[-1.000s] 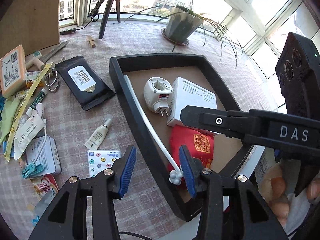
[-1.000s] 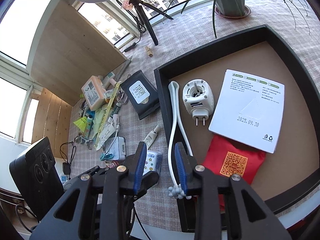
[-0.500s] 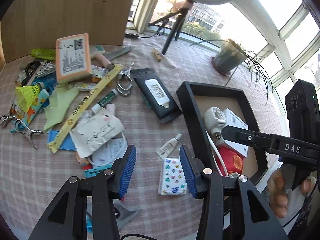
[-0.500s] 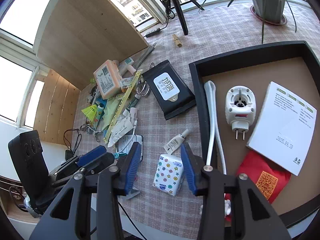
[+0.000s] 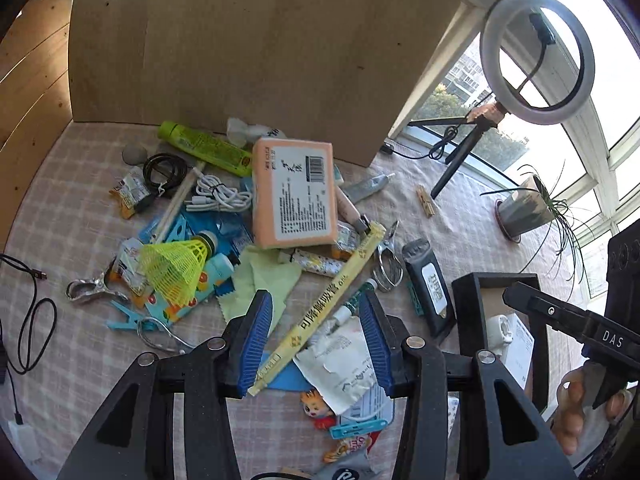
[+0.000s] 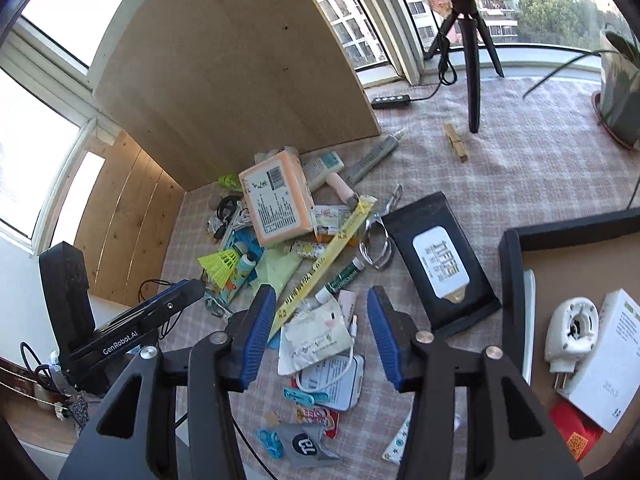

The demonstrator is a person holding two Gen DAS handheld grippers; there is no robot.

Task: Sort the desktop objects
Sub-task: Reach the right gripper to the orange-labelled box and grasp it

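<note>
A pile of small objects lies on the checked cloth: an orange box (image 5: 294, 192), a yellow shuttlecock (image 5: 176, 264), a long yellow strip (image 5: 324, 308), a black wipes pack (image 5: 430, 290) and a torn white packet (image 5: 340, 364). My left gripper (image 5: 316, 344) is open and empty above the yellow strip and white packet. My right gripper (image 6: 318, 336) is open and empty above the white packet (image 6: 312, 334). The black tray (image 6: 510, 280) at right holds a white plug-in device (image 6: 572, 330), a white box (image 6: 608, 356) and a red pouch (image 6: 576, 434).
A wooden board (image 5: 260, 40) stands behind the pile. A ring light on a tripod (image 5: 536, 60) and a potted plant (image 5: 524, 208) stand by the windows. A black cable (image 5: 28, 320) lies at the left. A wooden peg (image 6: 456, 142) lies on the cloth.
Both grippers have swung left from the tray to the pile of objects. The right gripper's jaws have opened wider. Both stay empty.
</note>
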